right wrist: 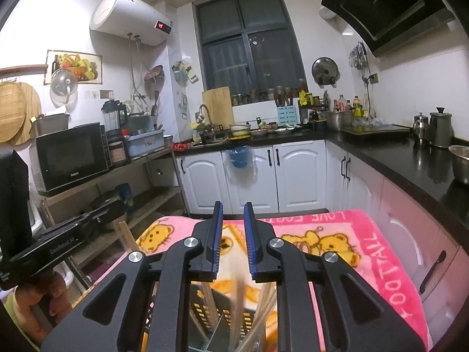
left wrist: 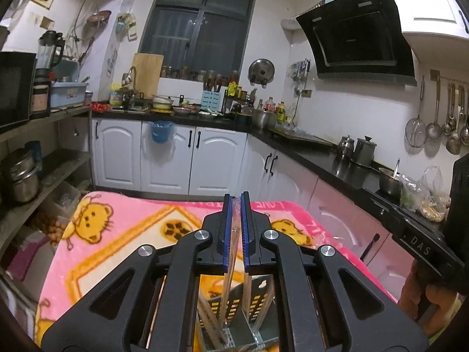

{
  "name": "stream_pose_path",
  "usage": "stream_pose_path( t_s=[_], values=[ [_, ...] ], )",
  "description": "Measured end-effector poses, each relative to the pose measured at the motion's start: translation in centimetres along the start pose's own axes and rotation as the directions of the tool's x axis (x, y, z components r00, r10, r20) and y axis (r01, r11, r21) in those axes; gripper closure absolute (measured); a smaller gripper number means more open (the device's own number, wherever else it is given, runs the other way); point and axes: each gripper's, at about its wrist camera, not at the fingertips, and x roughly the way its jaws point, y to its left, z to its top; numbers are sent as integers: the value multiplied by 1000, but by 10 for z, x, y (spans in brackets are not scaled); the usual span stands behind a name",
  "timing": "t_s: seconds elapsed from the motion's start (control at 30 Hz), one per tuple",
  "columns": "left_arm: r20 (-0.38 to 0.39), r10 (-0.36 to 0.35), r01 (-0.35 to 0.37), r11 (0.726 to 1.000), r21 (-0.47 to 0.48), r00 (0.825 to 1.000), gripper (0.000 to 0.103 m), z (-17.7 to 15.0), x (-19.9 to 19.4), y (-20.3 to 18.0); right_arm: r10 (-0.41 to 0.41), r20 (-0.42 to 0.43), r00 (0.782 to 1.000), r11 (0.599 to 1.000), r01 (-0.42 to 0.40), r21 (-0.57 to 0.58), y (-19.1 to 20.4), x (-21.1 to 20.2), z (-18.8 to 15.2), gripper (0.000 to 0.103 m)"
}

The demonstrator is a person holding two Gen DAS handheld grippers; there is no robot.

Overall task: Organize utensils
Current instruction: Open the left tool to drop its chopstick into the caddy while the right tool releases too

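Nearest the lens in the left wrist view, the left gripper (left wrist: 236,202) stood clamped on something thin and clear that showed between its blue pads (left wrist: 225,228), with pale wooden chopsticks (left wrist: 231,267) hanging down from the grip toward the bottom centre of the frame. Below them sat the utensil holder (left wrist: 258,299), a dark slotted caddy with divided compartments, resting on the pink bear blanket (left wrist: 117,234).

In the right wrist view, the right gripper (right wrist: 233,208) had its jaws parted, the pads pressing on nothing. A blurred bundle of chopsticks (right wrist: 243,308) appeared under them at the bottom centre, their lower ends already inside the holder (right wrist: 217,302); whether they were falling or settled could not be told.

To finish the step well, the left hand probably needed to bring its chopstick tips squarely over one compartment, keep them near upright, and release only once they were inside the rim, so none slid onto the blanket.
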Motion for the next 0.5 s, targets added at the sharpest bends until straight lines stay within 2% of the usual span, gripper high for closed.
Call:
stream_pose_path(
  t_s=[0.1, 0.43, 0.5],
  values=[
    [-17, -3, 2, 1000, -3, 1000, 99, -5, 1, 2, -1, -4, 1000, 1000, 1, -1, -1, -1, -1, 84],
    [-42, 2, -2, 1000, -5, 999, 68, -18, -7, 6, -4, -26, 1000, 1000, 4, 10, -5, -8, -11, 80],
    [-46, 2, -2, 1000, -5, 999, 64, -21, -9, 5, -4, -29, 1000, 1000, 4, 11, -6, -9, -12, 79]
  ],
)
